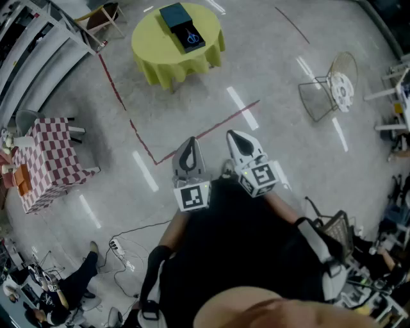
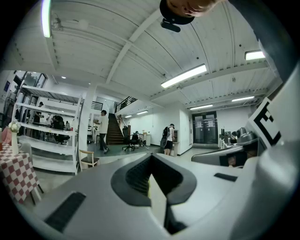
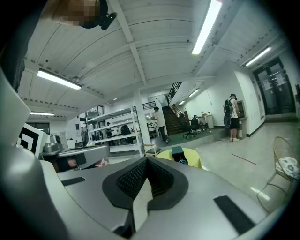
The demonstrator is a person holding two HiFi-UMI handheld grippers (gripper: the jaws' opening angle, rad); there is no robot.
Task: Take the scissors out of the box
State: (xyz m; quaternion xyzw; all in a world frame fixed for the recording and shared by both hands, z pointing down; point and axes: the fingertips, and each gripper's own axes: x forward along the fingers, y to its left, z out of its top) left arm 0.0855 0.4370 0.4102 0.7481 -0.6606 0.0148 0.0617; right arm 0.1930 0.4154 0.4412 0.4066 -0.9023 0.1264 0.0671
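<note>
The right gripper (image 1: pixel 240 145) is being held fully closed, its jaws pressed together on nothing. The left gripper (image 1: pixel 189 152) is being carried the same way, jaws together and empty, just beside it in front of the person's body. Both are being pointed forward and slightly downward over open floor. This is judged to be a carrying posture, since nothing lies within reach to be gripped and there is no call yet for the jaws to be parted. In the right gripper view the closed jaws are being aimed roughly toward the round table (image 1: pixel 154 64), so the goal is being lined up ahead, while the left gripper view is being filled by shelving and a staircase instead. A red tape line (image 1: pixel 214 130) is being shown on the floor between the grippers and the table. Well apart from both grippers, the table, draped in a yellow-green cloth, is being used to bear a dark box (image 1: pixel 179 19). The scissors (image 1: pixel 193 37), blue-handled, are being shown lying in the box's nearer end — presumably laid flat there so they can be lifted straight out. The task is therefore judged as barely begun, with the floor to be crossed first. A checked table (image 1: pixel 48 160) and a wire chair (image 1: pixel 333 90) are being left off to either side, clear of a straight path.
</note>
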